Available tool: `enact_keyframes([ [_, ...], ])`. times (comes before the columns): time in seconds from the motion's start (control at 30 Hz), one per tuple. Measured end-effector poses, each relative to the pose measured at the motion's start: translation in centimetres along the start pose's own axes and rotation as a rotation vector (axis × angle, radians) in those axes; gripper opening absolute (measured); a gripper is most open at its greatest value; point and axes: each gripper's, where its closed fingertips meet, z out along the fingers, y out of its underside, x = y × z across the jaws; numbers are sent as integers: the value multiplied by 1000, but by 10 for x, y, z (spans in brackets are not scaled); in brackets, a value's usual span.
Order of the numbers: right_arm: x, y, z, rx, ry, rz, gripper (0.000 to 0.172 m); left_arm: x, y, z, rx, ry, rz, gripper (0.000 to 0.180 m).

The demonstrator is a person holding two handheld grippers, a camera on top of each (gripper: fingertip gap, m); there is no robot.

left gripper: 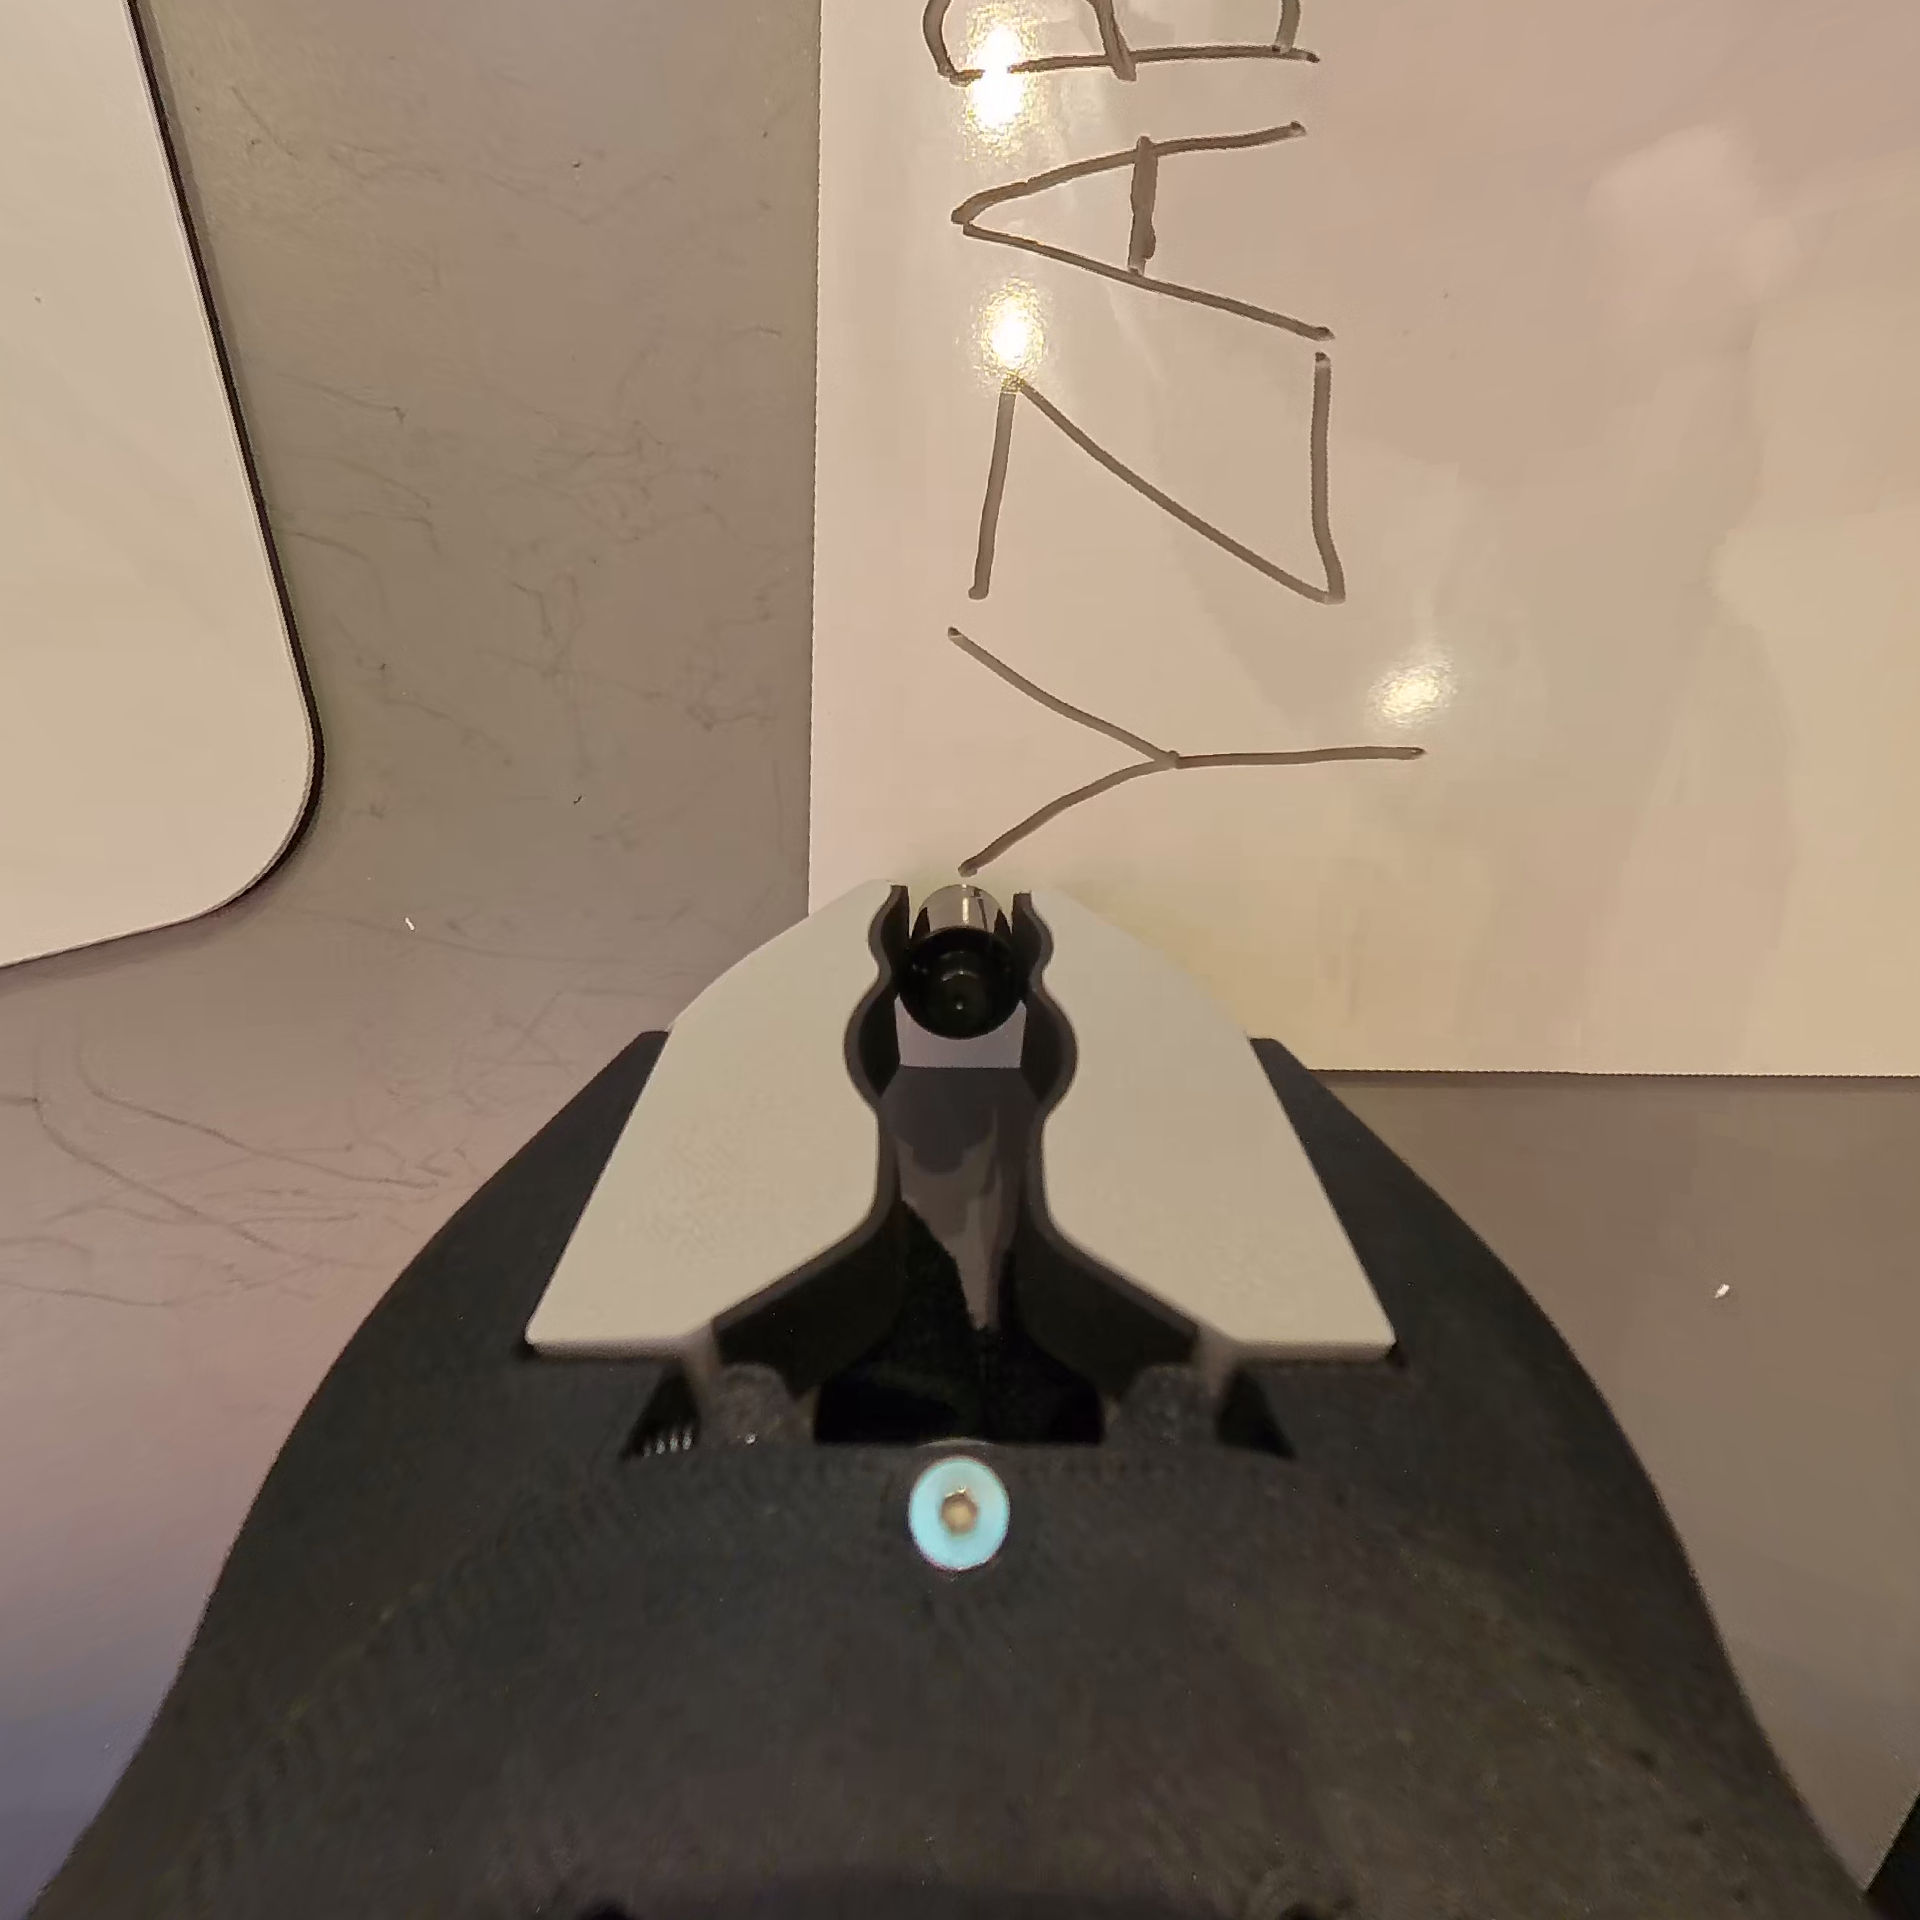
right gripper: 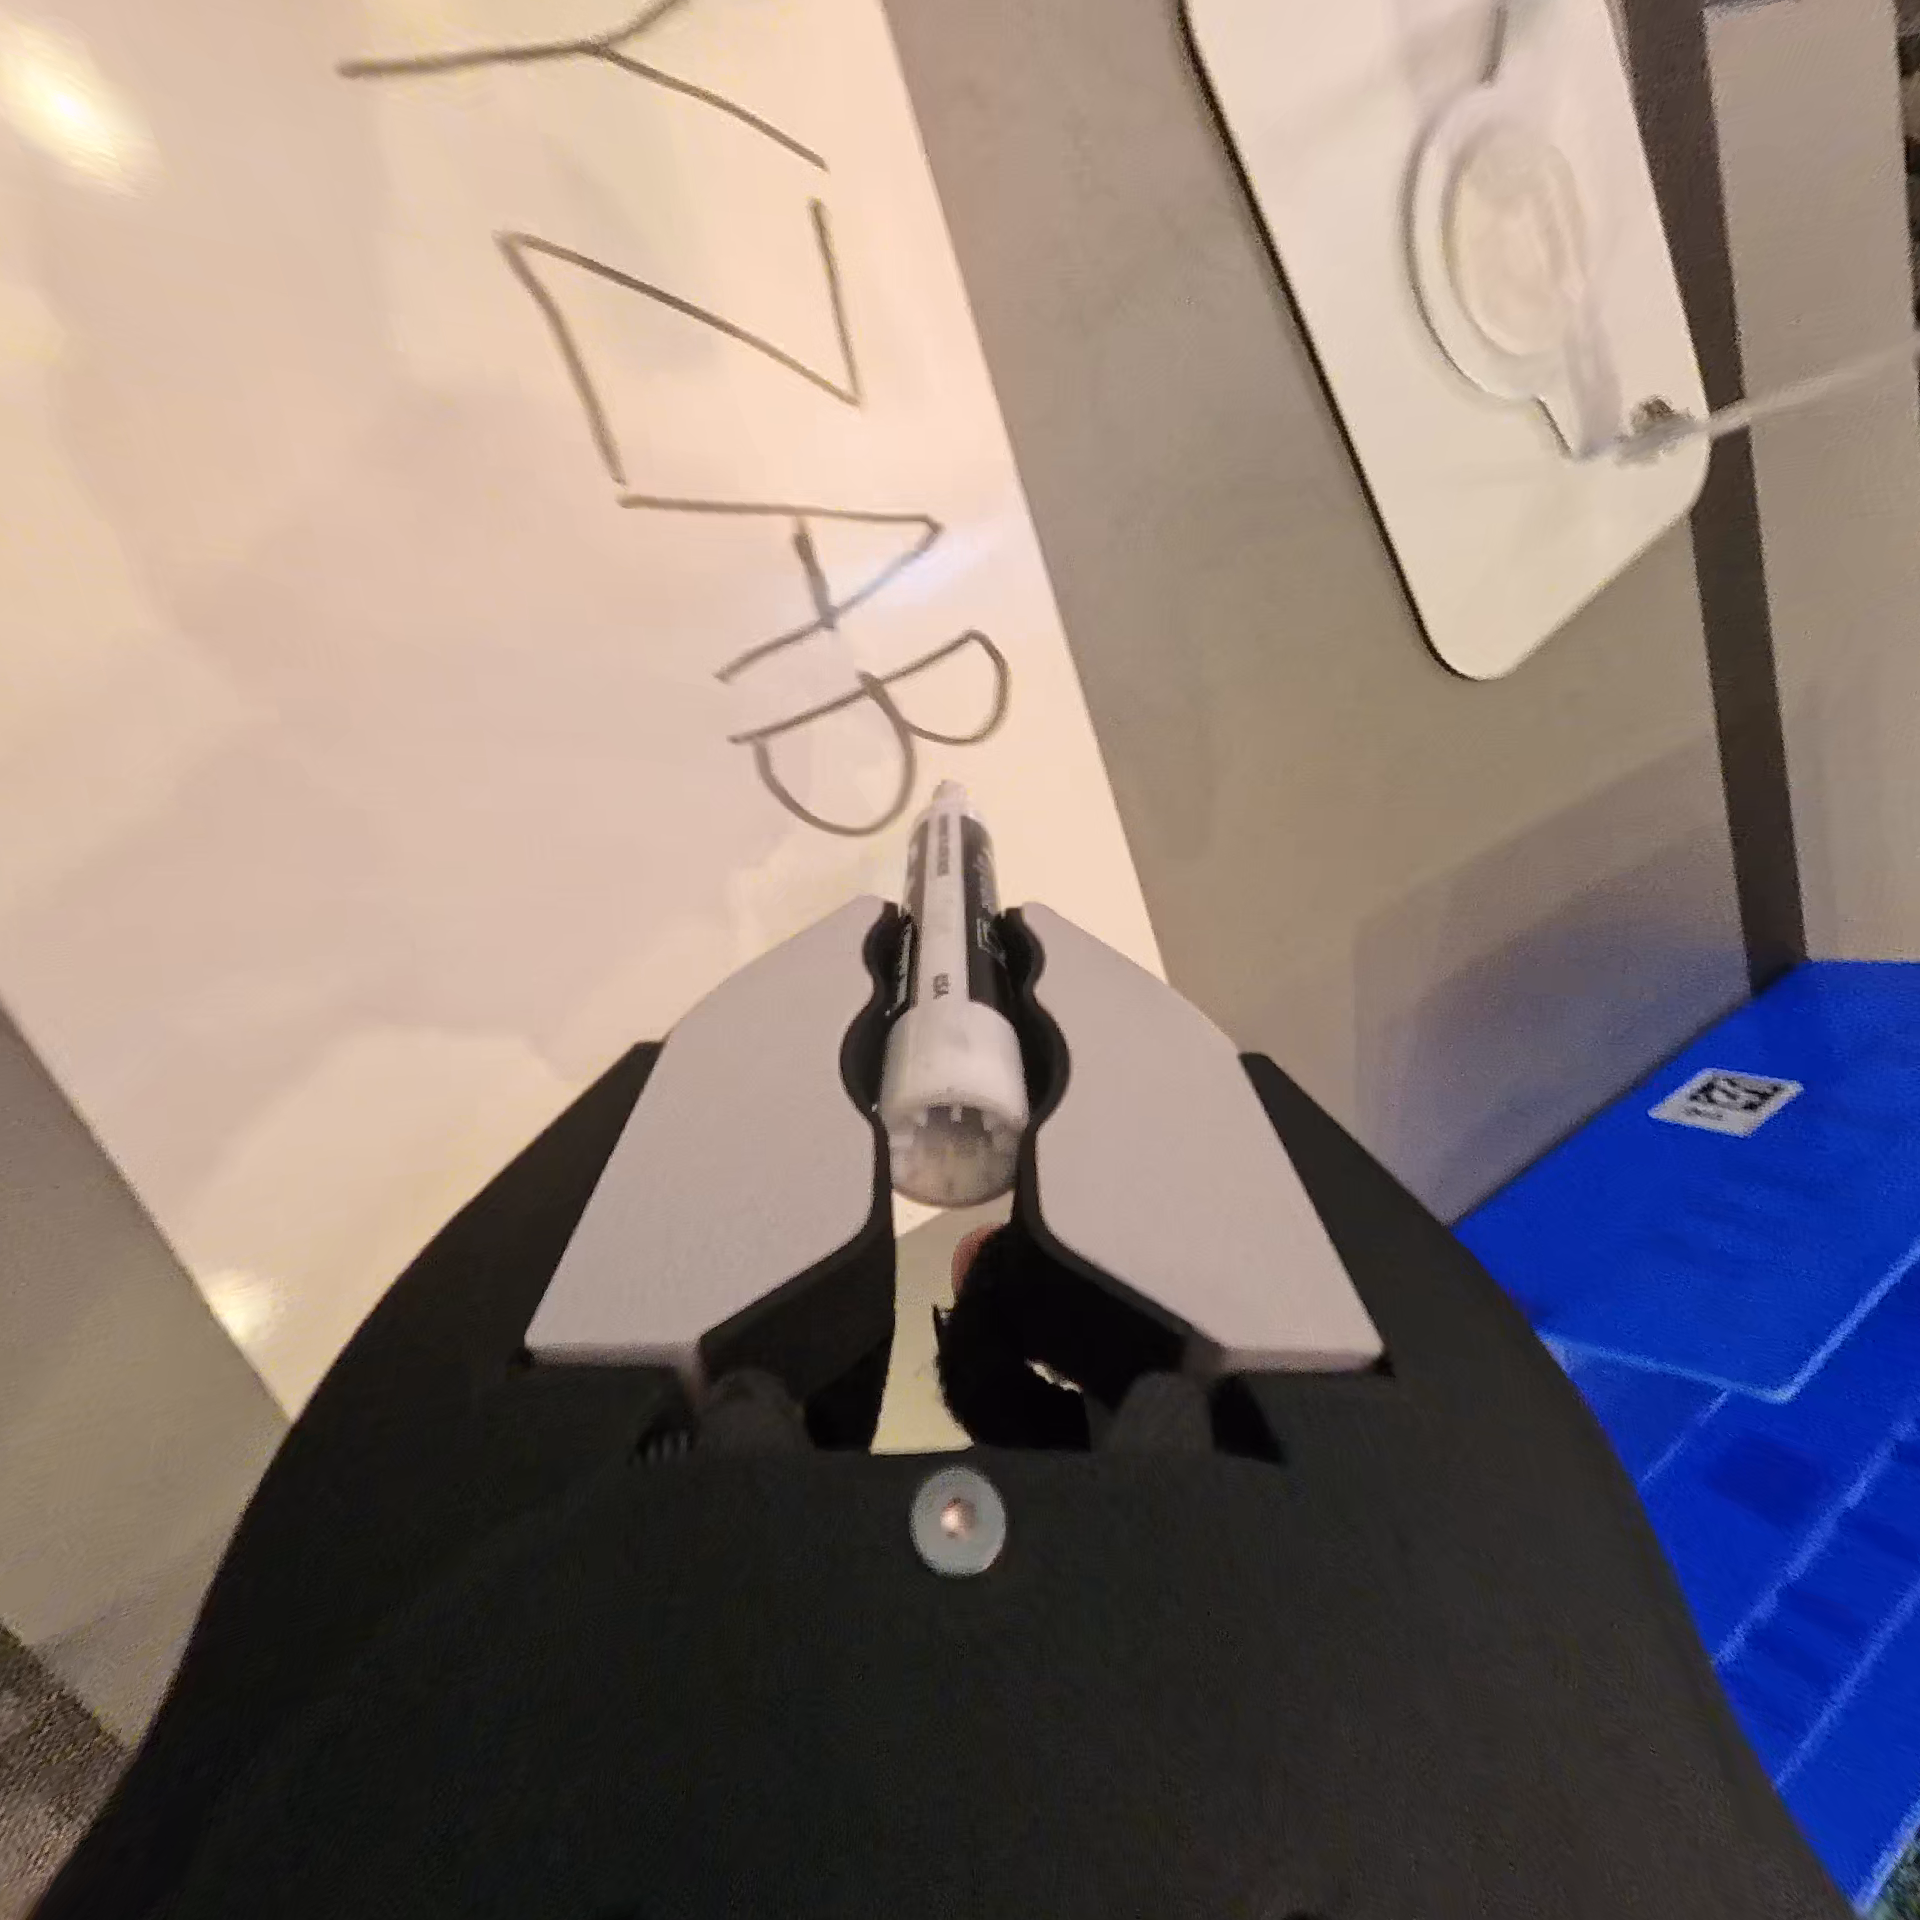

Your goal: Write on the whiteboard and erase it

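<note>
Right gripper [right gripper: 956, 925]: fingers clamped on white-and-black marker [right gripper: 948, 966], barrel lying along finger axis so tip leads, poised just beside last drawn stroke on whiteboard [right gripper: 364, 540]. Left gripper [left gripper: 961, 914]: fingers closed on small black cap [left gripper: 956, 971], likely parked aside for recapping. Whiteboard lies flat on grey table [left gripper: 520, 468], dark strokes in row near edge. Writing apparently underway; erasing not yet begun.

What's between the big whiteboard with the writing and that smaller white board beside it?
Only bare grey table separates the whiteboard from the smaller white board. The left wrist view shows it best.
</note>
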Motion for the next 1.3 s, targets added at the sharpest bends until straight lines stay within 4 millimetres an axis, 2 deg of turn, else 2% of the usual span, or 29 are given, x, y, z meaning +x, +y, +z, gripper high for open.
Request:
enact_keyframes([
  [0.13, 15, 12, 4, -19, 32, 38, 20, 0, 0, 0, 1, 0, -1, 20],
  [0.3, 23, 19, 12, -41, 50, 43, 20, 0, 0, 0, 3, 2, -2, 19],
  [0.57, 11, 11, 15, -28, 1, 15, 20, 0, 0, 0, 4, 3, -2, 19],
  [0.77, -10, 11, 5, -32, -39, -7, 20, 0, 0, 0, 4, 3, -3, 19],
  [0.9, -21, 18, -4, -49, -44, -10, 20, 0, 0, 0, 4, 3, -3, 19],
  [1.1, -17, 40, -14, -79, -35, 32, 20, 0, 0, 0, 2, 0, -3, 19],
  [1.3, -6, 37, -17, -46, -11, 57, 20, 0, 0, 0, 3, 2, -5, 19],
])
